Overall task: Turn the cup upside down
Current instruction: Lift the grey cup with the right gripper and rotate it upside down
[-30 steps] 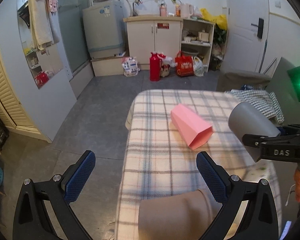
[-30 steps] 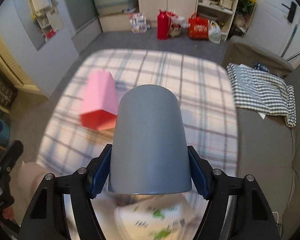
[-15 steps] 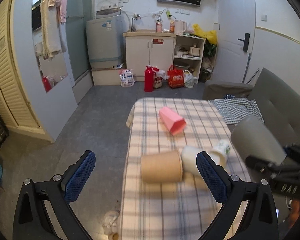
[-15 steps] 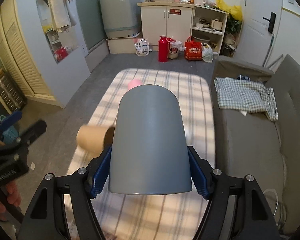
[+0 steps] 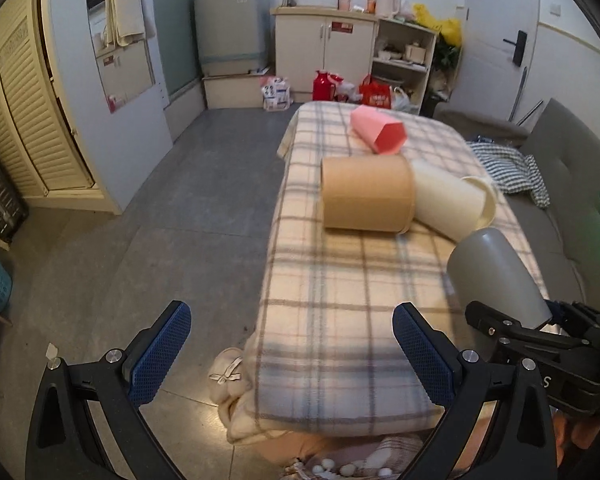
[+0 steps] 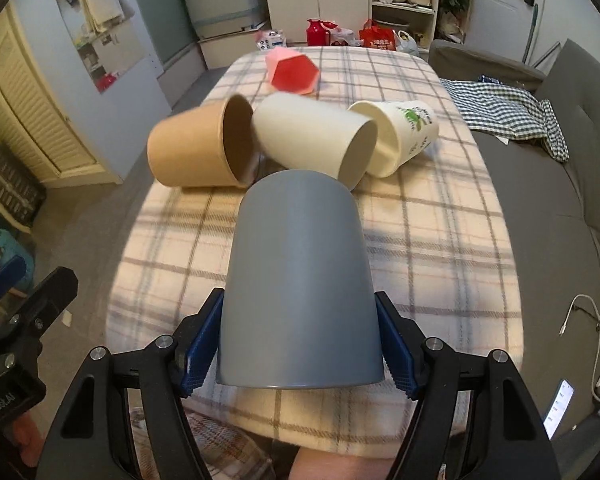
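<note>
— where's the grey cup (image 6: 298, 292)?
— clamped in the right tongs (image 6: 300, 350), held above the plaid desk (image 6: 440, 240), closed end forward.
— the left tongs (image 5: 288, 356)?
— spread wide, gripping nothing; brown cup (image 5: 366, 194) lies at twelve o'clock.

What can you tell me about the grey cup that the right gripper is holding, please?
The grey cup is plain, matte and smooth, plastic by its look, tapering toward a rounded closed base. The right gripper clamps it near the rim between its blue pads. Its base points forward and away from the camera, and it is held above the plaid tablecloth, touching nothing else. Its inside is hidden.
</note>
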A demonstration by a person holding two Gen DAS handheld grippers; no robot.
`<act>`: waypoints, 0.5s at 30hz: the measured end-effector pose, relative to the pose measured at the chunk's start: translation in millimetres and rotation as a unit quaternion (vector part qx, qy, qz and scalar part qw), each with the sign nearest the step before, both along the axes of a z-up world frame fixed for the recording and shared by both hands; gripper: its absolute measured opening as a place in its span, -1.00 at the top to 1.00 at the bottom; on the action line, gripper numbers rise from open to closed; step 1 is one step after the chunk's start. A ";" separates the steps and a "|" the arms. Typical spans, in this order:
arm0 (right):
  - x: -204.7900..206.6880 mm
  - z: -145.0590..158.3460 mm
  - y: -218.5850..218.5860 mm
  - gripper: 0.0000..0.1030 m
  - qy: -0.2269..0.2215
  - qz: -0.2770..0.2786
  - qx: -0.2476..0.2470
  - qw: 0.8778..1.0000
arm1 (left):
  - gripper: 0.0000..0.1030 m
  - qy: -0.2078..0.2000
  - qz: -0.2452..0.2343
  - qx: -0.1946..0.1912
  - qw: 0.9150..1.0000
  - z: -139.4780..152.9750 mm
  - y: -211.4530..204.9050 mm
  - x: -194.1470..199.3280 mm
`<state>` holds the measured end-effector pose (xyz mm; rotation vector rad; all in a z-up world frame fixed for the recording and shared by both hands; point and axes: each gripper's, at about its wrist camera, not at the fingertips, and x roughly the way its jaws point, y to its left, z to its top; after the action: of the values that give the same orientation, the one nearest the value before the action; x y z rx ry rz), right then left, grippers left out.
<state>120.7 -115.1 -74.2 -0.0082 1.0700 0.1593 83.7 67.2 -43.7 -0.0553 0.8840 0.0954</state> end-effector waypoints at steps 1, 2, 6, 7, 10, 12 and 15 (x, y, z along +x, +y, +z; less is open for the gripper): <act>0.8 -3.4 1.2 -0.39 0.002 0.000 -0.004 1.000 | -1.00 0.002 0.000 -0.003 1.000 -3.5 0.8 -0.2; 2.9 -7.6 1.6 -0.39 0.006 -0.002 -0.004 1.000 | -1.00 0.002 -0.001 -0.006 1.000 -5.5 1.2 0.7; 10.6 -20.1 1.4 -0.39 0.021 0.001 -0.004 1.000 | -1.00 0.007 -0.003 -0.004 1.000 -10.2 -0.6 6.0; 11.5 -20.6 1.8 -0.39 0.021 0.001 -0.003 1.000 | -1.00 0.009 -0.002 -0.002 1.000 -11.7 -1.1 8.1; 12.6 -23.4 0.9 -0.39 0.022 0.003 0.003 1.000 | -1.00 0.012 0.002 -0.002 1.000 -11.9 -3.2 12.6; 12.9 -24.3 -0.9 -0.40 0.023 0.007 0.010 1.000 | -1.00 0.012 0.004 -0.003 1.000 -11.2 -3.9 15.1; 10.4 -23.8 -8.5 -0.77 0.024 -0.002 0.031 0.999 | -1.00 0.012 0.008 0.004 1.000 -7.8 -9.5 17.6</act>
<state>131.1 -123.6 -98.0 0.0543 1.1117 0.1905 101.3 57.7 -51.5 -0.0536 0.9083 0.1137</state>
